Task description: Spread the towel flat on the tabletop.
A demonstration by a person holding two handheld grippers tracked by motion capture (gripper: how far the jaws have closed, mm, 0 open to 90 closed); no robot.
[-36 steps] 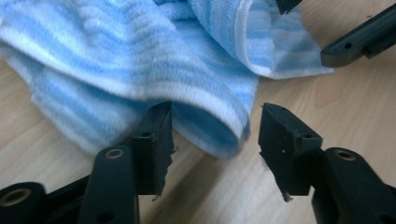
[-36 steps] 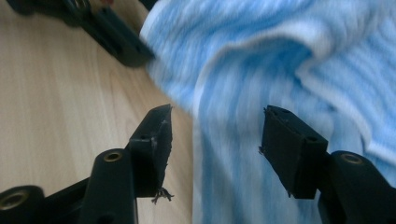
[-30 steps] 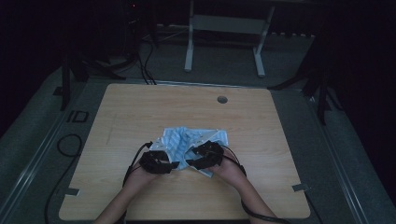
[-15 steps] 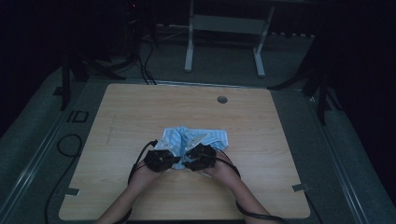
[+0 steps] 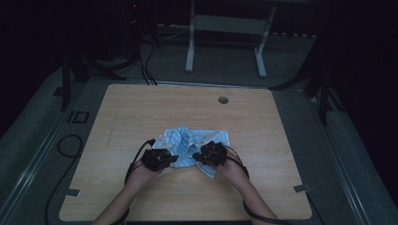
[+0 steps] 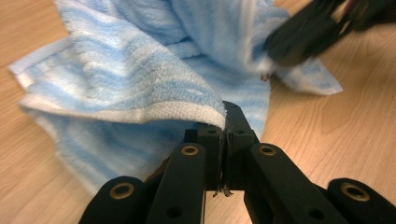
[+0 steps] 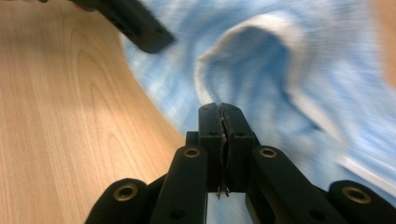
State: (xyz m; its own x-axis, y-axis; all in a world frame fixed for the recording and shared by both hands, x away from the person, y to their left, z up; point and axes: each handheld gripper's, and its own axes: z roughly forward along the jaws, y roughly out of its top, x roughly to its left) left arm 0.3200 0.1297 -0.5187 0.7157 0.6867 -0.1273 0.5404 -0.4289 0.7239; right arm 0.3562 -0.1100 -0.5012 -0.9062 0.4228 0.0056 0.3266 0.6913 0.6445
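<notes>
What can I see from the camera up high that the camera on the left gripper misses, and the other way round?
The high view alone takes in the whole wooden table with its round cable hole, both of the person's forearms, and a desk frame on the floor behind. The left gripper view alone shows, up close, the left gripper with its jaws pinched on the white hem of the blue striped towel, and the terry weave. Both show the towel, the tabletop and the right gripper.

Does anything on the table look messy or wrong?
Only the blue striped towel looks untidy: it lies crumpled and bunched mid-table, not flat. The left gripper pinches its white hem; the right gripper is shut at its near edge. Nothing looks spilled or broken.
</notes>
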